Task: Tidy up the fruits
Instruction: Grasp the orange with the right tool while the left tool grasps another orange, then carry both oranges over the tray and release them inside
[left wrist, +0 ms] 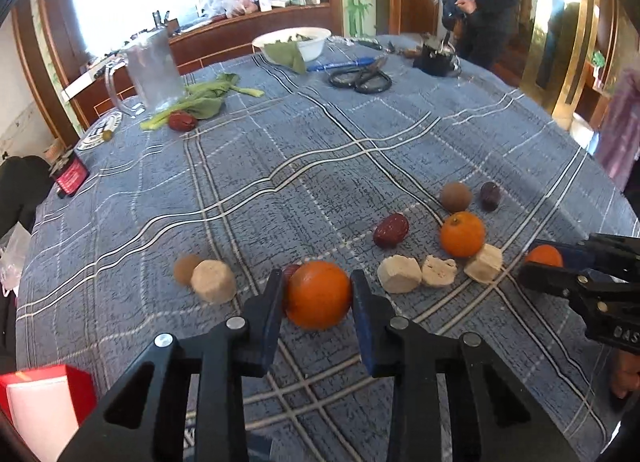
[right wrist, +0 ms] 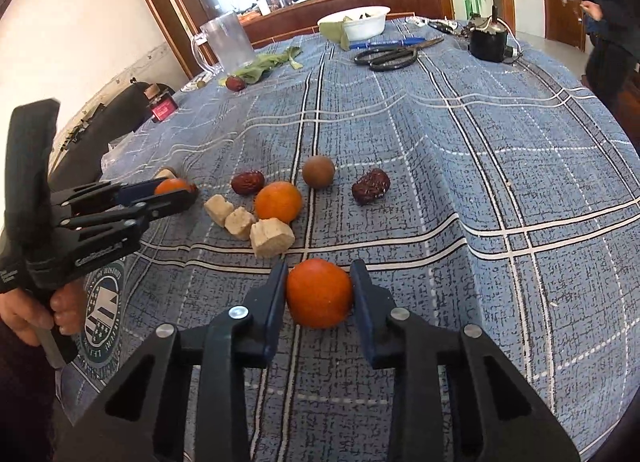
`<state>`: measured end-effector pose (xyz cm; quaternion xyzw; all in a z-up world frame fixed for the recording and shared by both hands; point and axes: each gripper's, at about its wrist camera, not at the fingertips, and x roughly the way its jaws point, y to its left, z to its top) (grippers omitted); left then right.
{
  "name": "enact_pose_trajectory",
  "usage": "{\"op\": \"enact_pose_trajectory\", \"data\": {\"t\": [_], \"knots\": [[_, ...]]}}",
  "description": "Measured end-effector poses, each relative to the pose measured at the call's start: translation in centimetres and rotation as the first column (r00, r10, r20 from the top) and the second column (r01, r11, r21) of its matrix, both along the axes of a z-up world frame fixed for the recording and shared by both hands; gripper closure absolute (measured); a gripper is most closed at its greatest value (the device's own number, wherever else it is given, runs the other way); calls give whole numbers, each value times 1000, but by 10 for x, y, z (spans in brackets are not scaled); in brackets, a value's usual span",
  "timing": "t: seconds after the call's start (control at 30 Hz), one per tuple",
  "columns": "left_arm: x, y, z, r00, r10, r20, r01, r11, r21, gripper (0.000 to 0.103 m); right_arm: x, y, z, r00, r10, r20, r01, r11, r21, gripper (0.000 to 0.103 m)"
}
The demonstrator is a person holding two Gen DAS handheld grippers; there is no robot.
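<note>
Blue plaid tablecloth [left wrist: 320, 149] over a round table, wooden counter and bright window behind. Left gripper [left wrist: 316, 294] clamped on an orange [left wrist: 318, 294], both pads touching its sides, fruit low over the cloth; same gripper [right wrist: 176, 191] seen from the right wrist at the left edge, held by a hand [right wrist: 40, 310]. Right gripper [right wrist: 319, 293] likewise closed around a second orange [right wrist: 319, 293], near the cloth; from the left wrist, visible at the right edge [left wrist: 548, 262]. Between them, a third orange [right wrist: 278, 201] resting on the cloth, touching three beige chunks [right wrist: 240, 221] in a row. Around it a red date [right wrist: 248, 181], a round brown fruit [right wrist: 318, 170] and a darker wrinkled date [right wrist: 371, 185]. Beside the left gripper, another beige chunk [left wrist: 213, 281] against a brown fruit [left wrist: 186, 268]. Far side: clear pitcher [left wrist: 154, 69], leafy greens [left wrist: 208, 95], white bowl [left wrist: 316, 46], black scissors [left wrist: 360, 79].
</note>
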<state>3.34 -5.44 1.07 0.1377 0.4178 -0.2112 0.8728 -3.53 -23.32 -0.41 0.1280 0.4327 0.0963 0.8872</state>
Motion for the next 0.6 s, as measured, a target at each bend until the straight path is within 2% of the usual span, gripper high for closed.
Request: {"op": "enact_pose_trajectory", "data": {"t": [0.3,0.5,0.6], "knots": [[-51,39,29,999,37,15,-35,988,-149,71,-8,-1,12,997,-15,78,15,1000,6,70],[-89,63,46,997,56,53,-44,980,-194,71,-10,3,15,996,-31,86,30,999,11,70],[-105,82,54,993,89,77,-71,976,-206,71,-15,19,21,997,1,77,-2,1000,15,70]]}}
